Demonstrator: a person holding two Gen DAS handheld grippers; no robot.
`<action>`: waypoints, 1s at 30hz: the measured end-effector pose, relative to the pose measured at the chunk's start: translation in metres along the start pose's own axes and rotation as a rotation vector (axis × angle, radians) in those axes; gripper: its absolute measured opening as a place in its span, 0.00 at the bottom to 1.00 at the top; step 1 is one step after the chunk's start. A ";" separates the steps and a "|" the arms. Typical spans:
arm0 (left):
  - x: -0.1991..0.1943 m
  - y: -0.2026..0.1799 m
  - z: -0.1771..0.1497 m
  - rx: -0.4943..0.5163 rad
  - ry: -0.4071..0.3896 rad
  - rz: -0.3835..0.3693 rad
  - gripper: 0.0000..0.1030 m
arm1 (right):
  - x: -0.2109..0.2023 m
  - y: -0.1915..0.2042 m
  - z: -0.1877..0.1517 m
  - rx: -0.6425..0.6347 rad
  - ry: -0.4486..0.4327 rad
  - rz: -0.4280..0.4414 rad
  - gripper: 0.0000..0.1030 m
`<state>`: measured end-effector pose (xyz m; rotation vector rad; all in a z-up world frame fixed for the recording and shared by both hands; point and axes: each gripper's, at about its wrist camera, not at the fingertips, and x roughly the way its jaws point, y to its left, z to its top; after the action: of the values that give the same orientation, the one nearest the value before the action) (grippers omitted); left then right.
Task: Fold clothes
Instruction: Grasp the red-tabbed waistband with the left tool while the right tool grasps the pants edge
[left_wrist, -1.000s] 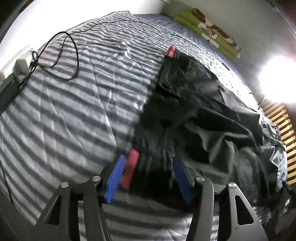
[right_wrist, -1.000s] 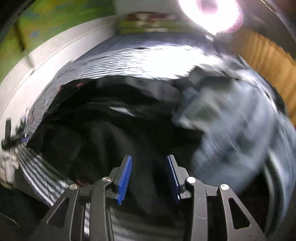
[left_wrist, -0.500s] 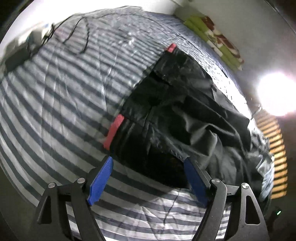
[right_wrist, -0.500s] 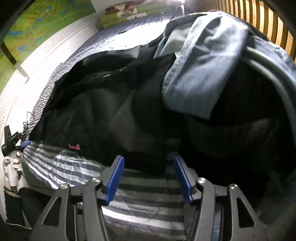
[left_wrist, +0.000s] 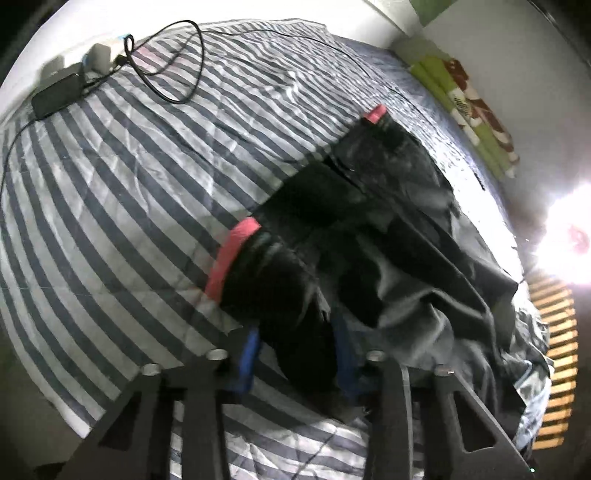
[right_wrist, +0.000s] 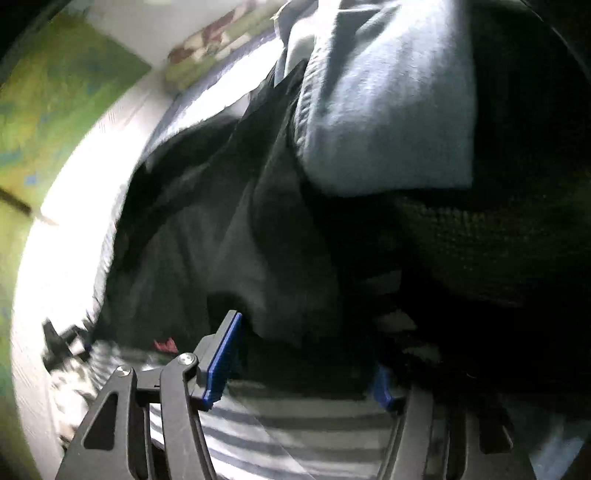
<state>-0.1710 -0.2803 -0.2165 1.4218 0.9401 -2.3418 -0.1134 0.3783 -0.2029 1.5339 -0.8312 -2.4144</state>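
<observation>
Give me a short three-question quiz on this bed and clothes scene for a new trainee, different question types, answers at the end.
1. True or false: the black garment has pink bands at its edges.
2. What pattern is on the bedspread? A stripes, B dots, C plain.
3. Fill in: a black ____ loops near the bed's far left corner.

Key: 1 true; 2 A; 3 cable.

Both wrist cameras look steeply down along their tools, close over the striped bed (left_wrist: 110, 206); each view takes in the black garment (left_wrist: 369, 236).
</observation>
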 end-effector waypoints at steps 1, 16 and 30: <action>0.000 -0.002 0.000 0.008 -0.005 0.011 0.26 | 0.000 0.002 0.001 0.000 -0.005 0.001 0.29; -0.022 -0.012 -0.006 0.205 -0.004 0.165 0.28 | -0.058 0.049 0.008 -0.297 0.103 -0.218 0.18; -0.061 -0.087 0.084 0.385 -0.133 0.111 0.58 | -0.125 0.107 0.101 -0.508 -0.134 -0.194 0.39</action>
<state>-0.2441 -0.2743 -0.1029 1.3789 0.3772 -2.5888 -0.1606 0.3783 -0.0162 1.3102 -0.0615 -2.6069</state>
